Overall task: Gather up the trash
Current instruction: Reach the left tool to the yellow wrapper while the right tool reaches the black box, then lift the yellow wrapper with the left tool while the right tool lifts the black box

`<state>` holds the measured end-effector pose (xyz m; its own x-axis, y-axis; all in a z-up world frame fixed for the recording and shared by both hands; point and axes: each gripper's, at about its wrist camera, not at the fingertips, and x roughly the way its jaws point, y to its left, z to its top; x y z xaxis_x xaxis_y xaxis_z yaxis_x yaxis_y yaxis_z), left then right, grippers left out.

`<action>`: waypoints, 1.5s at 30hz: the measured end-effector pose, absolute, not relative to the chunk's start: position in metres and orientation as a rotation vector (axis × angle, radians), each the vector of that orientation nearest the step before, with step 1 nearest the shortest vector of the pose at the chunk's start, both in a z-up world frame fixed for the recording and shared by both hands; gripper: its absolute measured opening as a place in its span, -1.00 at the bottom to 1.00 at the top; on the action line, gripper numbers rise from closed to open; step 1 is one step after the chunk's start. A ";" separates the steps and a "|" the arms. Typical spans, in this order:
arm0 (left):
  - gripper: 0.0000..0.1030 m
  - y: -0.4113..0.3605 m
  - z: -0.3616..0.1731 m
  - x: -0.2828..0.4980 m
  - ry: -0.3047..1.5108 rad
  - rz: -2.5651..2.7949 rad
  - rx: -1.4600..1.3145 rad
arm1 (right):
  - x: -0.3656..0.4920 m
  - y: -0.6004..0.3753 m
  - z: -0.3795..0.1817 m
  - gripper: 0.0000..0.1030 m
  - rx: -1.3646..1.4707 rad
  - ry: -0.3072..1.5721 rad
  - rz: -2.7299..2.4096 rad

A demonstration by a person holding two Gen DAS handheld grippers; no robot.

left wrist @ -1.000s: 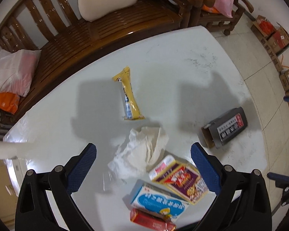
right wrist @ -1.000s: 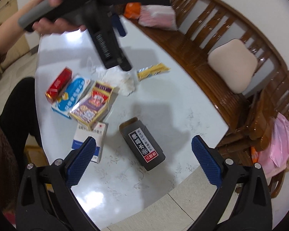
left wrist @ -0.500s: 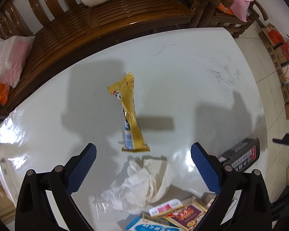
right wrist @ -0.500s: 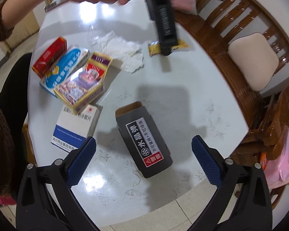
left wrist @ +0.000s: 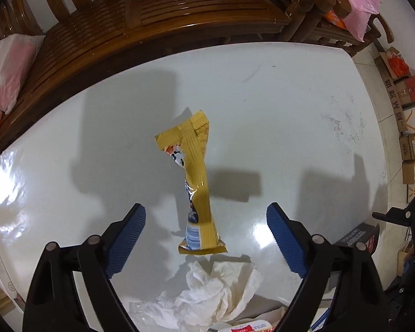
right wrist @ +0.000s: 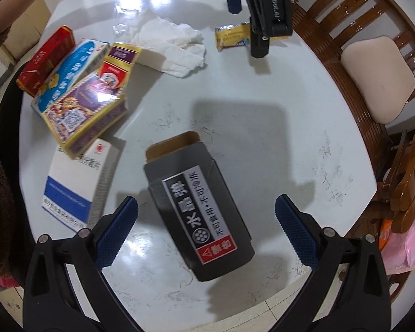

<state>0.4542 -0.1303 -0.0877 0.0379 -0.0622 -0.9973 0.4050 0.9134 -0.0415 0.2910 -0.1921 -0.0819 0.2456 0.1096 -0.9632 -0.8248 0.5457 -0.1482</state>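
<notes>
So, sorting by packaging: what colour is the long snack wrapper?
Golden yellow snack wrapper, with some blue and white print; clearest in the left wrist view.

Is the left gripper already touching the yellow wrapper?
Apart. In the left wrist view the closing left gripper has bare table between each pad and the yellow wrapper.

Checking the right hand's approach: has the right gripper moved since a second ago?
Yes. The right gripper has come down toward the dark grey box, which fills more of its view on the white table.
</notes>
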 end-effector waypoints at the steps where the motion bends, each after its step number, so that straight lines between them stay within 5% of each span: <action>1: 0.65 -0.132 -0.089 0.454 1.493 -0.365 0.292 | 0.293 -0.192 -0.084 0.89 -0.766 1.155 0.732; 7: 0.45 -0.132 -0.099 0.460 1.506 -0.363 0.283 | 0.303 -0.185 -0.094 0.87 -0.779 1.173 0.738; 11: 0.24 -0.135 -0.103 0.463 1.516 -0.362 0.275 | 0.310 -0.188 -0.102 0.50 -0.755 1.194 0.739; 20: -0.13 -0.139 -0.101 0.466 1.512 -0.349 0.265 | 0.314 -0.201 -0.104 0.15 -0.671 1.217 0.761; 26: -0.31 -0.139 -0.100 0.463 1.518 -0.350 0.259 | 0.312 -0.201 -0.102 0.13 -0.642 1.212 0.733; 31: -0.71 -0.137 -0.100 0.461 1.517 -0.325 0.270 | 0.307 -0.202 -0.101 0.12 -0.623 1.217 0.700; 45: -0.78 -0.126 -0.081 0.449 1.446 -0.354 0.217 | 0.287 -0.195 -0.094 0.08 -0.560 1.177 0.489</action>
